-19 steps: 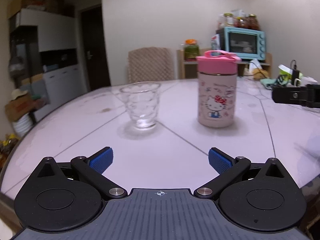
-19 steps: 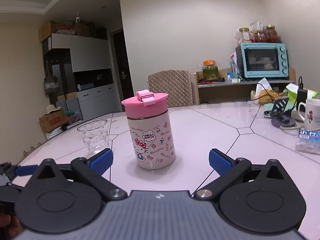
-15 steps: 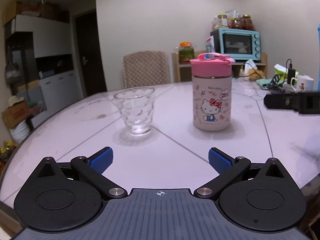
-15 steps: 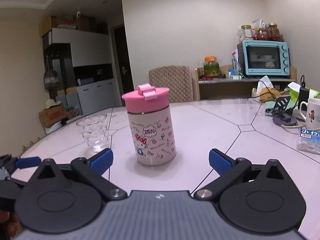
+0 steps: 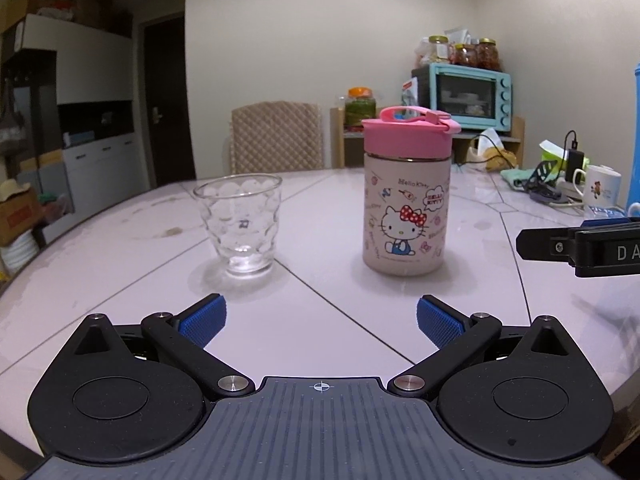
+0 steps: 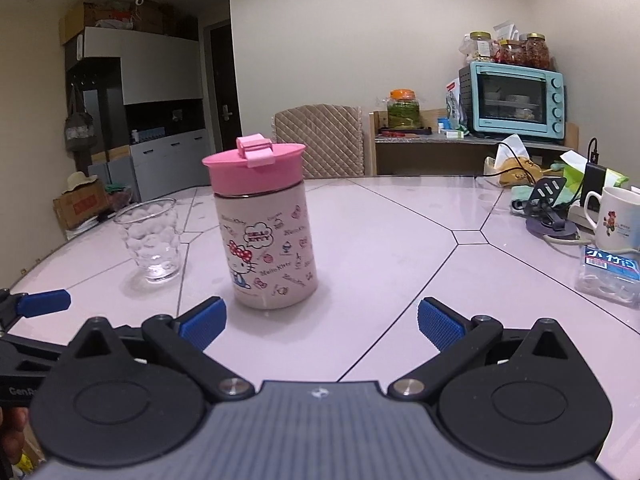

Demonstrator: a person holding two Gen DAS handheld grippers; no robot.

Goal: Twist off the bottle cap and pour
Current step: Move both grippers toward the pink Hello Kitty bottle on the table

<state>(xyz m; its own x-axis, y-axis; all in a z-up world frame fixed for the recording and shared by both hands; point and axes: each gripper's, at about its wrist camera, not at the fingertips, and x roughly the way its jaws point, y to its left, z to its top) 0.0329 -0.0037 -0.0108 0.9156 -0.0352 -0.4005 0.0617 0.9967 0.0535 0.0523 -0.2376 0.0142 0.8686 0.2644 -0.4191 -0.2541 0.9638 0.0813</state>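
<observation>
Standing on table (image 5: 120, 248) — one bottle (image 5: 405, 208), one glass (image 5: 240, 224); left gripper (image 5: 318, 320), right gripper (image 6: 320, 322) both spread, empty.

"Hello Kitty" on bottle (image 5: 405, 216)

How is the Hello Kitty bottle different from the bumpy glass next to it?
The bottle is taller and painted, so you can't see inside; the glass is see-through and looks empty. The bottle wears a pink cap; the glass is open on top. Both stand upright on the table.
</observation>
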